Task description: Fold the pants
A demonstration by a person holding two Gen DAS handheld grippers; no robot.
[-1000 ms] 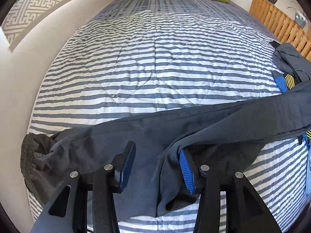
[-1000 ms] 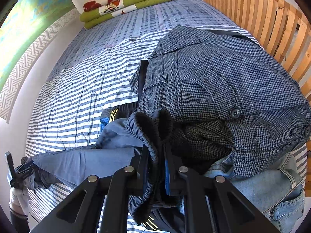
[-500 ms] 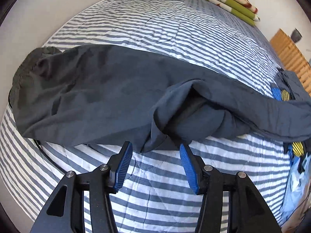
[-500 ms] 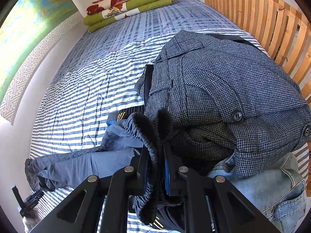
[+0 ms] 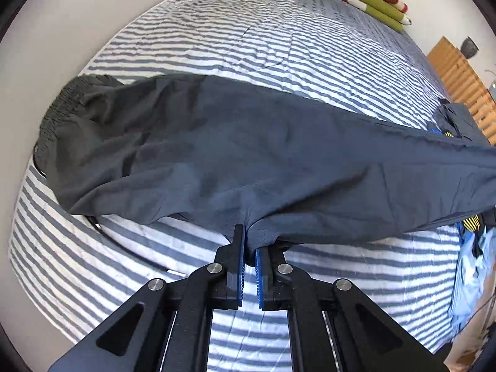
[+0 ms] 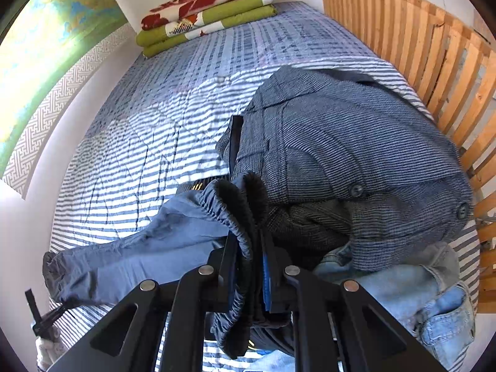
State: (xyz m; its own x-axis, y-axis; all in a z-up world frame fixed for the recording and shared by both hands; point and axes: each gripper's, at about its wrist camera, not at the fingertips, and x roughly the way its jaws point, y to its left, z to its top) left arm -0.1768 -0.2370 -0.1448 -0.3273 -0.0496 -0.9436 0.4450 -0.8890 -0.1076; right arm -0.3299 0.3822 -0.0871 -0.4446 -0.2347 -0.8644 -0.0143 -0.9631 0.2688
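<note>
Striped bedding [image 5: 235, 40] spreads beneath the dark pants [image 5: 248, 155], whose lower edge the left gripper [image 5: 250, 248], gaping half a second earlier, has just closed on, while the right gripper [image 6: 252, 266] stays clamped on what looks like their elastic waistband [image 6: 235, 207] at lower centre.

In the left wrist view the dark pants [image 5: 248, 155] run off the right edge, so their far end is out of sight, and the fold caught between the left gripper [image 5: 250, 241] pads hides what lies under it. The pile of clothes [image 5: 471, 248] at the bed's right edge is cut off and too small to sort.

In the right wrist view the elastic waistband [image 6: 238, 214] disappears between the right gripper [image 6: 249, 254] pads. The houndstooth jacket [image 6: 356, 155] covers most of the jeans [image 6: 434, 303], which the lower right edge cuts off. A small black clamp-like object [image 6: 40, 316] at the bed's lower left corner is too small to identify.
</note>
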